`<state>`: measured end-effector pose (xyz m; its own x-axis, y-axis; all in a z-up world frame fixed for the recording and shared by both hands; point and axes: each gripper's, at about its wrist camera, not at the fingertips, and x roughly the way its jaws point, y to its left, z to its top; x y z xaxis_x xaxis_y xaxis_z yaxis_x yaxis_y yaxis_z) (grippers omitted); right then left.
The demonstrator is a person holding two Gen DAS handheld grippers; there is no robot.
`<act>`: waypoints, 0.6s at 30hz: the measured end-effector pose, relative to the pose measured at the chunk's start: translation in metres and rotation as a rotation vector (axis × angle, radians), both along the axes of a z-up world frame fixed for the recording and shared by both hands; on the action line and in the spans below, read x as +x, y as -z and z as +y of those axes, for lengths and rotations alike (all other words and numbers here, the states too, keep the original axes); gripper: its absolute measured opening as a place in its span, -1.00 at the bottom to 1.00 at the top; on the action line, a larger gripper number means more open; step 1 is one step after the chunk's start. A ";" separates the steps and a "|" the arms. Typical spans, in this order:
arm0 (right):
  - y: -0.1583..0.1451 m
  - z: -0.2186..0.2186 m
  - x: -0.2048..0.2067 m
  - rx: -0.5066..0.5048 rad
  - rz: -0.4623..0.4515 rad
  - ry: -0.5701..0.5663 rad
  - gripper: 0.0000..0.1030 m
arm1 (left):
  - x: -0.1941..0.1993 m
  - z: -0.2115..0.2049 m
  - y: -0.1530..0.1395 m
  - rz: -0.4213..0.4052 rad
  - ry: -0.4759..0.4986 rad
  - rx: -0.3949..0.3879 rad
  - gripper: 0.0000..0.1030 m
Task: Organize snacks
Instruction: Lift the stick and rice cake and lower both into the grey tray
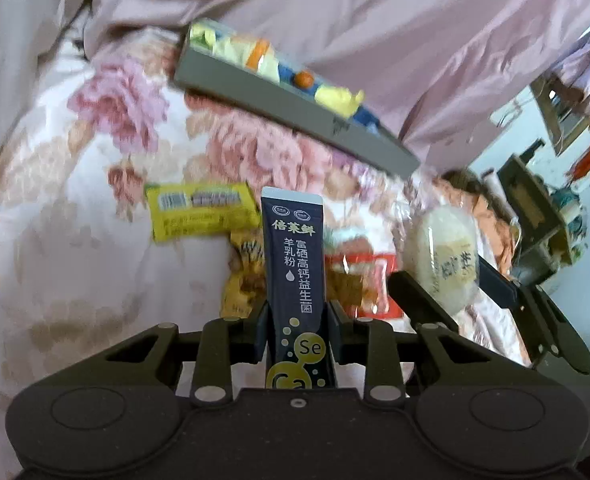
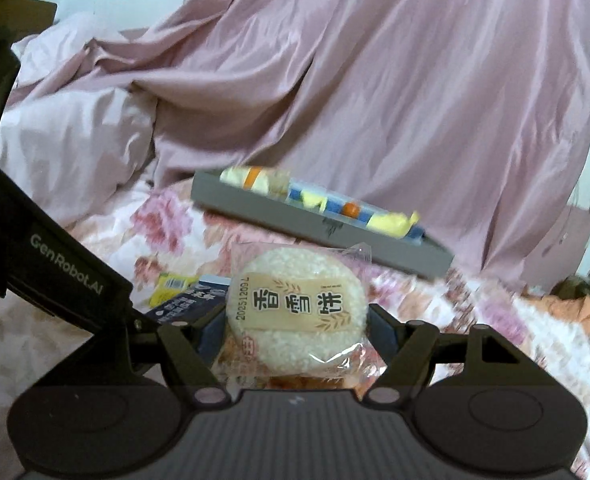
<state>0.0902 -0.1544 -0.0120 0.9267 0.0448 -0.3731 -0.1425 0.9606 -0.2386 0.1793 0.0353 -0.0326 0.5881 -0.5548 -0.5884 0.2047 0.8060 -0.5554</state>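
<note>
My left gripper (image 1: 295,320) is shut on a dark blue milk-powder sachet (image 1: 293,264), held upright above the floral bed cover. My right gripper (image 2: 297,320) is shut on a round rice cake in a clear wrapper (image 2: 297,312); it also shows in the left wrist view (image 1: 443,256). A grey tray (image 1: 295,108) with several yellow, blue and orange snacks lies further back, also seen in the right wrist view (image 2: 315,224). A yellow packet (image 1: 201,212), a yellow patterned packet (image 1: 243,276) and a red-and-clear packet (image 1: 363,280) lie on the cover below the sachet.
Pink sheets (image 2: 375,80) are heaped behind the tray. The right gripper's body (image 1: 535,312) is close on the right of the left one. Shelves and clutter (image 1: 555,200) stand at the far right.
</note>
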 end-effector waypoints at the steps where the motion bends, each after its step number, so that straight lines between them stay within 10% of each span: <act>1: -0.003 -0.001 0.000 -0.007 -0.013 0.002 0.50 | 0.000 0.002 -0.003 -0.015 -0.008 -0.010 -0.38; 18: -0.039 -0.026 0.034 -0.142 -0.135 -0.103 0.51 | 0.074 -0.027 -0.071 -0.452 -0.140 -0.043 -0.37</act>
<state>0.1240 -0.1801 0.0267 0.9619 0.0975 -0.2553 -0.1957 0.8980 -0.3941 0.2535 0.0083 0.0383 0.8508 -0.4704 -0.2341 0.3249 0.8212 -0.4692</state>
